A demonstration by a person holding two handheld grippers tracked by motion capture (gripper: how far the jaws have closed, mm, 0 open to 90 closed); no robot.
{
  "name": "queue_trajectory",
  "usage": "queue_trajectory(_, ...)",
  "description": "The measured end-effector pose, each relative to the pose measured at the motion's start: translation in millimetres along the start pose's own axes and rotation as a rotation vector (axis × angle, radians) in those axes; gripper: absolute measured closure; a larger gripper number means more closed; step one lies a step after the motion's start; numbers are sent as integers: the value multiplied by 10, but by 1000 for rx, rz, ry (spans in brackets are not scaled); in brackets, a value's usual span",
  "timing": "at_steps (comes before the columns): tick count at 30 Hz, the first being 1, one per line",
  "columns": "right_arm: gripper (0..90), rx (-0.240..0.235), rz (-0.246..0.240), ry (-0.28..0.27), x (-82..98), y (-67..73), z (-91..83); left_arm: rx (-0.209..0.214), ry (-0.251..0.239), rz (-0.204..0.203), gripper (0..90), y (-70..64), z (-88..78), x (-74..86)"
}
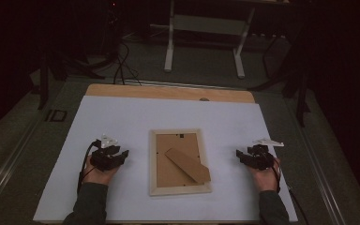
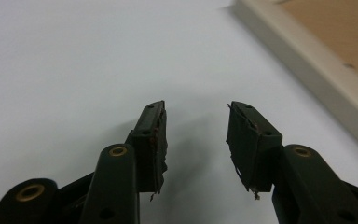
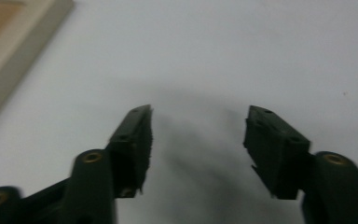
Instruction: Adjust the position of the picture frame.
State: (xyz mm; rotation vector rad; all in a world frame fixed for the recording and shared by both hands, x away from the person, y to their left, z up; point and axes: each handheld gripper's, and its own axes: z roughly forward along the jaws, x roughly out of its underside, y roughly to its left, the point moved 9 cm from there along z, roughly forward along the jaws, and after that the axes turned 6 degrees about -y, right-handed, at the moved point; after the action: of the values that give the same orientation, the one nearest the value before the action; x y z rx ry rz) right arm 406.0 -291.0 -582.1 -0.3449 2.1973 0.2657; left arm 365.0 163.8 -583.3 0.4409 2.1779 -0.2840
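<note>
A pale wooden picture frame [image 1: 155, 159] lies face down in the middle of the white table sheet, its brown backing up and a cardboard stand flap [image 1: 188, 165] lying slantwise across it. My left gripper [image 1: 121, 154] rests on the sheet to the frame's left, jaws open with nothing between them [image 2: 196, 135]; the frame's edge [image 2: 317, 70] runs past at the upper right of the left gripper view. On the frame's right side my right gripper [image 1: 239, 154] sits on the sheet, jaws wide open and empty [image 3: 198, 135], with the frame's corner [image 3: 23, 42] at the upper left.
The white sheet [image 1: 122, 112] covers a wooden table whose bare far edge [image 1: 168, 92] shows at the back. Beyond it stand a white desk frame [image 1: 206, 37] and cables on a dark floor. Both forearms enter from the bottom edge.
</note>
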Motion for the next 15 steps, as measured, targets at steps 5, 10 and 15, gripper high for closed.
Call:
queue_trajectory(5,506,-13,6,-18,-30,27,-32,35,3,1,574,-83,-17,-24)
queue_trajectory(10,554,-40,-4,-23,-47,98,-35,63,-15,-9,566,-149,-74,-36)
queue_trajectory(15,709,-141,23,-35,-72,234,-48,113,-3,-32,624,-202,-57,-31)
